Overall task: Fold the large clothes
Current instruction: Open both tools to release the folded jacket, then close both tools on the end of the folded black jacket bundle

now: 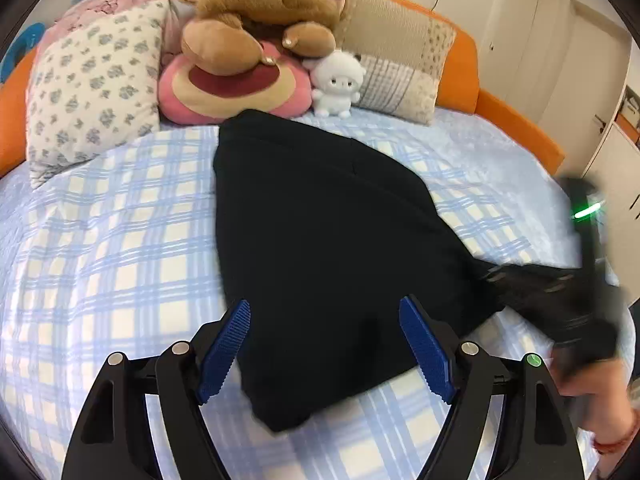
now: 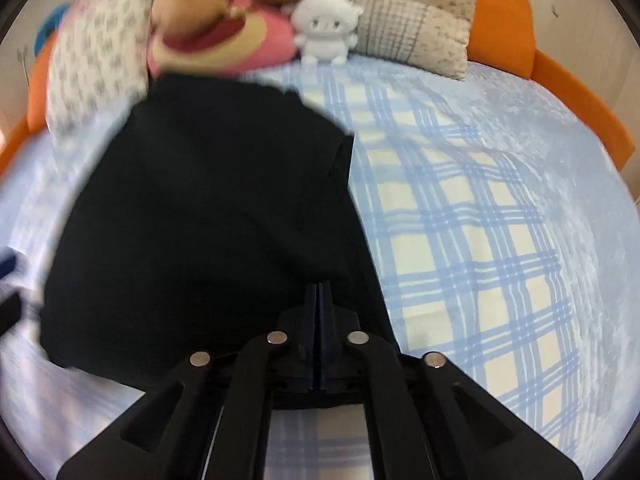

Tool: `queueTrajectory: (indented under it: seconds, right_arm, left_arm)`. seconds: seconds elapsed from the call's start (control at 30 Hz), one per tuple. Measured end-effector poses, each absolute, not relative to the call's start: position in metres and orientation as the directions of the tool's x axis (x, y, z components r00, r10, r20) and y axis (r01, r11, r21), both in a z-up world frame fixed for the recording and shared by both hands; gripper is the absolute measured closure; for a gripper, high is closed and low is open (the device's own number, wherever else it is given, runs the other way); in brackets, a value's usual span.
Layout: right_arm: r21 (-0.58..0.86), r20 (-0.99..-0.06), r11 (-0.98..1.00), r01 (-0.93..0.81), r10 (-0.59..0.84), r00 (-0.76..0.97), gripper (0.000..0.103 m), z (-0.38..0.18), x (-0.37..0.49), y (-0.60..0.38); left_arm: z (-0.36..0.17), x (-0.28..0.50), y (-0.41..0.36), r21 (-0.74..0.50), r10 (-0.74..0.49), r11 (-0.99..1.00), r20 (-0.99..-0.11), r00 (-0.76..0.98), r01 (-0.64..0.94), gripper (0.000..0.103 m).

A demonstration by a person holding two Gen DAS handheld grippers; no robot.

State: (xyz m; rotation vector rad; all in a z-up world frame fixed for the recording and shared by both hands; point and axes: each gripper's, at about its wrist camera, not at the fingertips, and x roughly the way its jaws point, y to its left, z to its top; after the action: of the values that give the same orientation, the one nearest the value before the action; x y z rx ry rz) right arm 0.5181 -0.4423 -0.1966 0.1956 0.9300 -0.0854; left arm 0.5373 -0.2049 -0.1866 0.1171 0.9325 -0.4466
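A large black garment (image 1: 320, 248) lies on the blue plaid bed cover (image 1: 112, 240), stretching from the pillows toward me. My left gripper (image 1: 325, 312) is open, its blue pads (image 1: 224, 344) on either side of the garment's near end, holding nothing. In the left wrist view the right gripper (image 1: 576, 312) is a blurred dark shape at the right, with a corner of the garment pulled toward it. In the right wrist view the right gripper (image 2: 320, 292) is shut on the black garment (image 2: 208, 216) at its near right edge.
Pillows (image 1: 92, 84), a brown plush bear (image 1: 264, 12), a pink plush (image 1: 232, 88) and a white plush (image 1: 336, 84) line the head of the bed. An orange bed frame (image 1: 516, 120) rims it. Cabinets (image 1: 616, 152) stand at the right.
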Motion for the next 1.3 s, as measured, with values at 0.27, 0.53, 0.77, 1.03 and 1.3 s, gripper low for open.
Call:
queueTrajectory:
  seconds: [0.27,0.53,0.77,1.03,1.3]
  right_arm:
    - [0.491,-0.720,0.868,0.069,0.361,0.593,0.097,-0.174,0.603,-0.449]
    - [0.418,-0.844,0.883,0.215,0.289,0.451,0.102,-0.235,0.684,-0.426]
    - [0.336,-0.862,0.899,0.279,0.175,0.475,0.103,-0.249,0.719,-0.434]
    - [0.314,-0.858,0.918,0.242,0.165,0.486,0.099,-0.245,0.721,-0.433]
    - [0.358,-0.788,0.931,0.071,0.260,0.558,0.020,-0.161,0.637,-0.467]
  left_arm:
    - [-0.234,0.524,-0.218,-0.009,-0.290,0.893,-0.776,0.560,0.449,0.022]
    - [-0.235,0.523,-0.212,-0.040,-0.330,0.879,-0.769,0.547,0.474,0.022]
    - [-0.239,0.517,-0.211,-0.028,-0.344,0.868,-0.755,0.558,0.496,0.022]
    - [-0.229,0.517,-0.209,-0.029,-0.366,0.834,-0.777,0.512,0.552,0.018]
    - [-0.175,0.578,-0.146,-0.262,-0.445,0.865,-0.793,0.417,0.427,0.009]
